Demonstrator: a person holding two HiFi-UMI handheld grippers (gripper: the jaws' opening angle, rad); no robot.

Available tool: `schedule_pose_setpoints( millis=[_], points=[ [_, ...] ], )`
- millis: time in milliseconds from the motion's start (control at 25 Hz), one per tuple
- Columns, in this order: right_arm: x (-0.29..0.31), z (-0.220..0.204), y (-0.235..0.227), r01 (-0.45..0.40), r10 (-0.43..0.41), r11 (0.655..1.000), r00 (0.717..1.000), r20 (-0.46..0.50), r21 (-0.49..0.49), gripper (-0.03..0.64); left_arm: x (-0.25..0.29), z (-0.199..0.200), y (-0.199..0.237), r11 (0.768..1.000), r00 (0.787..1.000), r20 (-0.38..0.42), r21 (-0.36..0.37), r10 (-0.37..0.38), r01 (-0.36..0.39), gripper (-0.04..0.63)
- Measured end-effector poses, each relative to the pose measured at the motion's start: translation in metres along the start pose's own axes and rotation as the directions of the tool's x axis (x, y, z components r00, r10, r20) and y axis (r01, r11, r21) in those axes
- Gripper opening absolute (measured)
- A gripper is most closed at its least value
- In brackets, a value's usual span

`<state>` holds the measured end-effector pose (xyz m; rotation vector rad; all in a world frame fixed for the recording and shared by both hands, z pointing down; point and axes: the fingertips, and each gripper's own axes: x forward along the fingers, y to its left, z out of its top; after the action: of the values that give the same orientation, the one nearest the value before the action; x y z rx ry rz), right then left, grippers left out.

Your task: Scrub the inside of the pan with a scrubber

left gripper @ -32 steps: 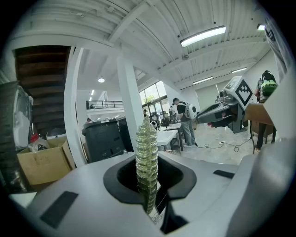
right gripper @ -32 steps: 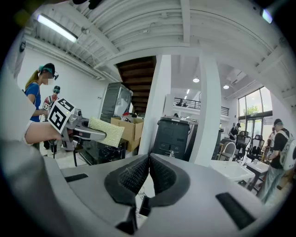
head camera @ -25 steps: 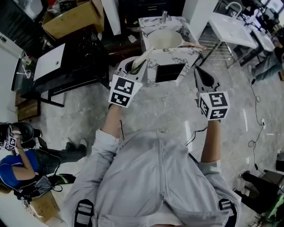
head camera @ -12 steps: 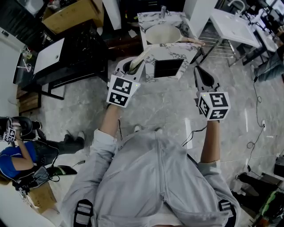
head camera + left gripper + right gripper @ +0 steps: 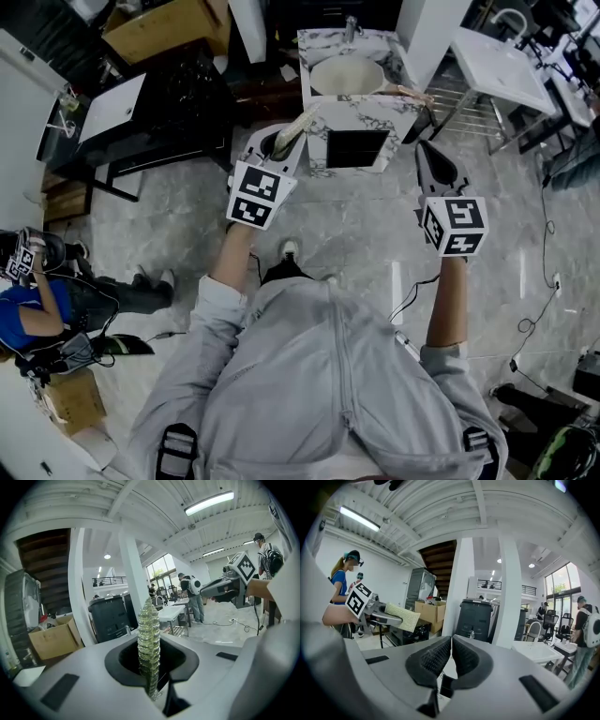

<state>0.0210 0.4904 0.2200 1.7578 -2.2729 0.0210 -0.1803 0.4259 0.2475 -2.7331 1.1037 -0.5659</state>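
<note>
Scrubbing not yet begun; left gripper [image 5: 279, 141] clamps the scrubber [image 5: 148, 634] upright between its jaws; right gripper [image 5: 451, 654] has jaws pressed together on nothing; pan [image 5: 347, 75] sits on the counter [image 5: 361, 116] ahead, well apart from both; the reach and all scrubbing remain.

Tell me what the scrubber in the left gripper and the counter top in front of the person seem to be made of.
The scrubber looks like a knitted synthetic mesh pad, pale yellow-green and slightly glossy: rows of small loops show along its edge. The counter top looks like polished marble or a marble-look stone, white with grey veins; the pictures leave open which.
</note>
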Motion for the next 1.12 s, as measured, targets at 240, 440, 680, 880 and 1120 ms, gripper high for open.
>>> schedule_pose_setpoints(
  millis=[240,440,680,880,1120],
  points=[
    [0.005,-0.003,-0.006,-0.007,0.006,1.000,1.000,0.006,0.018,0.037,0.007,0.007,-0.004,1.000,1.000,0.013,0.004,0.013,-0.013,0.071],
    [0.022,0.000,-0.011,0.002,-0.003,1.000,1.000,0.009,0.027,0.037,0.016,0.012,0.010,1.000,1.000,0.014,0.004,0.020,-0.020,0.071],
    [0.061,0.000,-0.028,0.005,-0.005,1.000,1.000,0.013,0.024,0.037,0.054,0.011,0.036,1.000,0.999,0.019,-0.004,0.031,-0.031,0.071],
    [0.110,0.002,-0.053,0.016,-0.016,1.000,1.000,0.005,0.012,0.037,0.098,0.008,0.067,0.999,0.999,0.025,-0.021,0.035,-0.035,0.071],
    [0.183,0.006,-0.080,0.015,-0.015,1.000,1.000,-0.024,0.023,0.037,0.159,0.000,0.117,0.998,1.000,0.007,-0.055,0.028,-0.027,0.071]
  ],
)
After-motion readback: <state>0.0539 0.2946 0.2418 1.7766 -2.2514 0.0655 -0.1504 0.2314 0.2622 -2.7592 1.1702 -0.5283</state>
